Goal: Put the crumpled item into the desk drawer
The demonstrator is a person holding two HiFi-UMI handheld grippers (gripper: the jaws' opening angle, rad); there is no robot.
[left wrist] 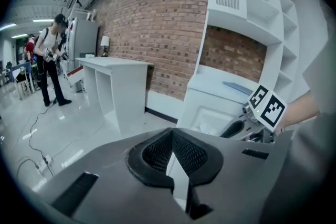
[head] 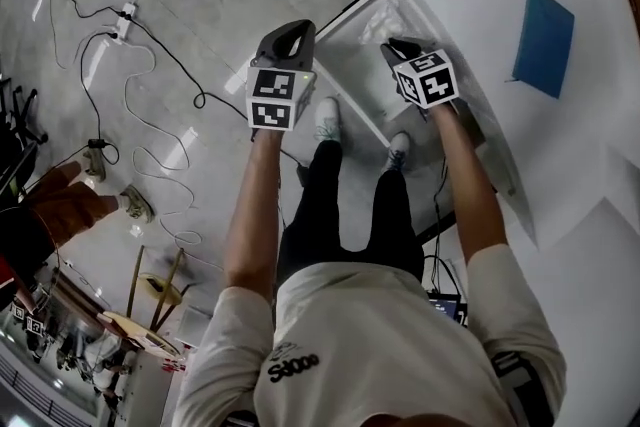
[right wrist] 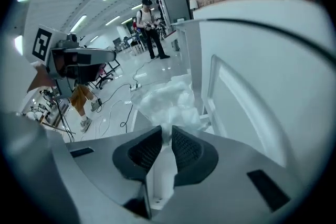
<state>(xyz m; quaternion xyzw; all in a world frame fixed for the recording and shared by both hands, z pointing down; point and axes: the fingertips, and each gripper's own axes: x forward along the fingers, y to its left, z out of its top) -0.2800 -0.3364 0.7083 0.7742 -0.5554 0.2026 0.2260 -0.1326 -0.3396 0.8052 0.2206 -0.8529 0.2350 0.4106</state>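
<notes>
Pinching — right claw (right wrist: 167,129) nipped on crumpled item (right wrist: 169,102), which bulges past its tips | left claw (left wrist: 170,132) closed, empty

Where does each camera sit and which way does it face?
Head view: on the person's head, facing steeply down; shows both forearms, legs, left gripper, right gripper by the open drawer.
Left gripper view: on the left gripper, facing the desk and brick wall; its shut fingers show.
Right gripper view: on the right gripper, facing the floor past the drawer; its fingers pinch the crumpled plastic.
Shared: each gripper view catches the other gripper.
</notes>
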